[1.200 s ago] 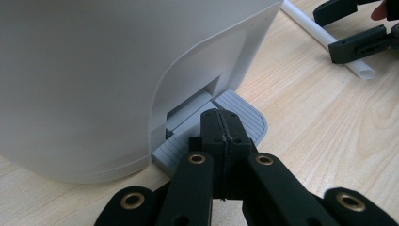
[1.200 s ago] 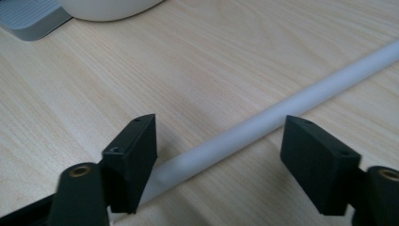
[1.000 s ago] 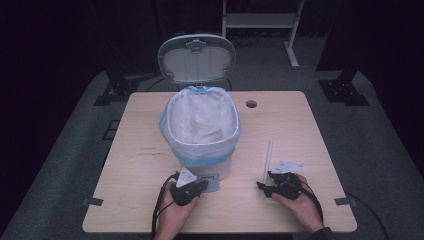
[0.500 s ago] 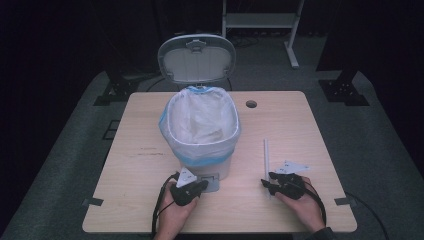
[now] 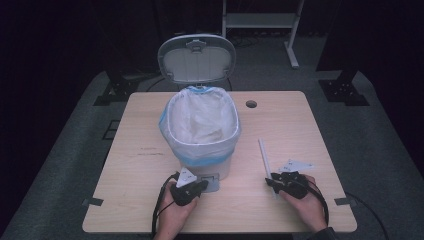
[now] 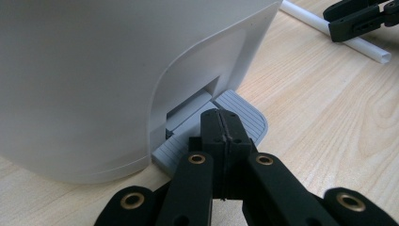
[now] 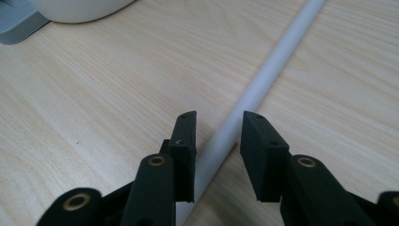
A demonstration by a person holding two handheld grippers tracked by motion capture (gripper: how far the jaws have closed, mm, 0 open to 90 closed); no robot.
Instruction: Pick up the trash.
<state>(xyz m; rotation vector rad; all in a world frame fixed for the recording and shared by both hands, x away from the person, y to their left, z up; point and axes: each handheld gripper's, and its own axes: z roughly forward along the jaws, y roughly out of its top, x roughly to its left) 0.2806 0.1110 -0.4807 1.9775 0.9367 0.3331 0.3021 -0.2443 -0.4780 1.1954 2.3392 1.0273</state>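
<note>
Since a second ago the right gripper (image 7: 216,136) has been narrowing its jaws around the white tube (image 7: 263,77) lying on the table (image 5: 140,170) beside the bin (image 5: 200,130) (pads not yet pressing), so the round tube may roll aside, while the left gripper (image 6: 221,129), jaws together, presses the pedal (image 6: 244,117)

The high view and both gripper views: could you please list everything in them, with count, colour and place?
table: one, light wood, centre.
bin: one, white, on the table, lid up.
liner: one, white with a blue edge, inside the bin.
pedal: one, grey, at the bin's base.
tube: one, white, lying on the table right of the bin.
left hand-held gripper: one, black, shut, tips on the pedal.
right hand-held gripper: one, black, jaws just closing around the tube, gaps visible.
</note>
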